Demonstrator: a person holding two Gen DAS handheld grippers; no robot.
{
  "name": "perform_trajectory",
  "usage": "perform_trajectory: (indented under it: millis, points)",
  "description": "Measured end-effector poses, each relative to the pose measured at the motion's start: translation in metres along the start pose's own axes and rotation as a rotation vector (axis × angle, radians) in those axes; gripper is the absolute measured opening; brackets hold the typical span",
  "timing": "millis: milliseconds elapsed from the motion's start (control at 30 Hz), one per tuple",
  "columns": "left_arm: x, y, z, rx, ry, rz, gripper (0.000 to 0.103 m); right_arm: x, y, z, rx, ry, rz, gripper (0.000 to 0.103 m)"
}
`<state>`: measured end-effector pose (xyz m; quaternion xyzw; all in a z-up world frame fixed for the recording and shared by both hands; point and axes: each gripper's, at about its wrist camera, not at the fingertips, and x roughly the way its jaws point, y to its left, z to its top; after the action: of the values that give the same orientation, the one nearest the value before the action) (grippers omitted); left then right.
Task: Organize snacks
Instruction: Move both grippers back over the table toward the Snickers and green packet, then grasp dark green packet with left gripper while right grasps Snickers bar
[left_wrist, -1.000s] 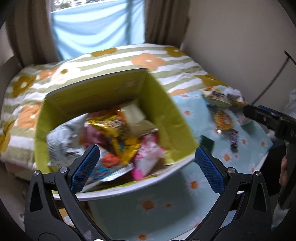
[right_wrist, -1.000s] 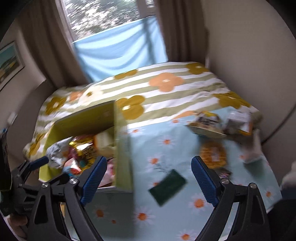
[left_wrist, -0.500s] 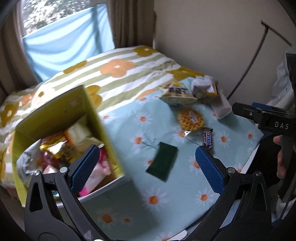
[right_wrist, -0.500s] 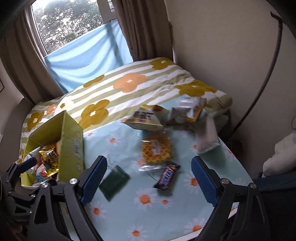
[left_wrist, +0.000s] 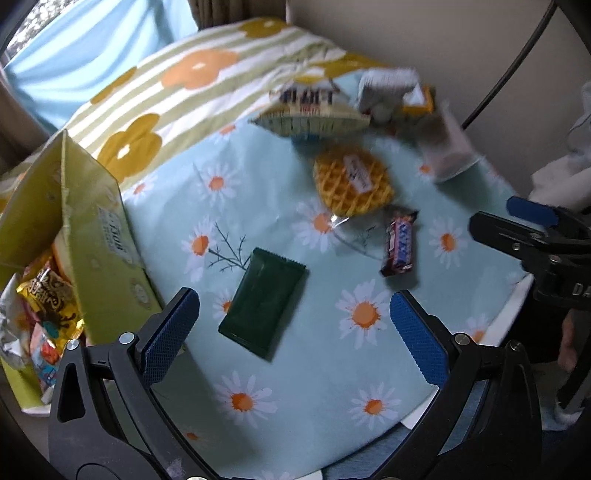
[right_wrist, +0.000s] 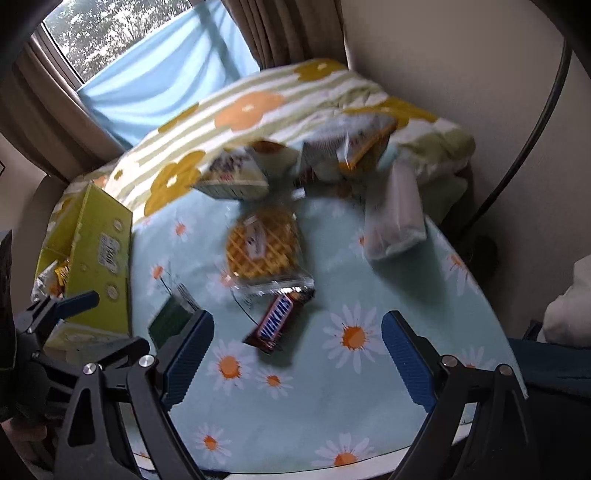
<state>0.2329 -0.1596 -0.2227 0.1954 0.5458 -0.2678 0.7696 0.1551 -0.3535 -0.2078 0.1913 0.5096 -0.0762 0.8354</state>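
A yellow-green cardboard box (left_wrist: 92, 236) full of snack packs stands at the table's left. Loose on the daisy-print cloth lie a dark green flat packet (left_wrist: 264, 302), a brown chocolate bar (left_wrist: 399, 242), a wrapped waffle (left_wrist: 351, 181) and several bags (left_wrist: 314, 110) at the far edge. My left gripper (left_wrist: 291, 332) hangs open over the cloth, the green packet just ahead of its left finger. My right gripper (right_wrist: 295, 354) is open too, above the chocolate bar (right_wrist: 279, 319), with nothing between its pads. Each gripper shows at the edge of the other's view.
A white pouch (right_wrist: 395, 218) lies at the far right of the table. Behind the table is a bed with a striped flower quilt (right_wrist: 251, 107), a window with a blue curtain, and a wall with a black cable (right_wrist: 535, 122). The table's front edge (left_wrist: 517, 291) is close.
Both grippers swung right, away from the box, and came down toward the loose snacks on the cloth. The box slid to the left edge of both views. Both jaws stayed wide.
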Motion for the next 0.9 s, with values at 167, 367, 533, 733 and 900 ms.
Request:
perform_trajectory:
  millis: [167,367,533,733,900]
  points:
    - [0.036,0.005,0.001,0.014,0.088,0.037,0.102,0.025,-0.01,-0.007,0.022,0.046,0.004,0.091]
    - [0.074,0.012,-0.003,0.079,0.189,0.047,0.102,0.048,-0.001,-0.019,0.023,0.061,0.0,0.09]
    - [0.084,0.016,-0.003,0.132,0.198,0.032,0.101,0.059,0.007,-0.025,0.074,0.056,-0.003,0.09]
    - [0.092,0.025,-0.001,0.138,0.203,-0.012,0.09,0.072,0.018,-0.027,0.112,0.059,-0.028,0.089]
    - [0.099,0.027,-0.002,0.152,0.212,-0.047,0.075,0.08,0.028,-0.025,0.097,0.059,-0.072,0.085]
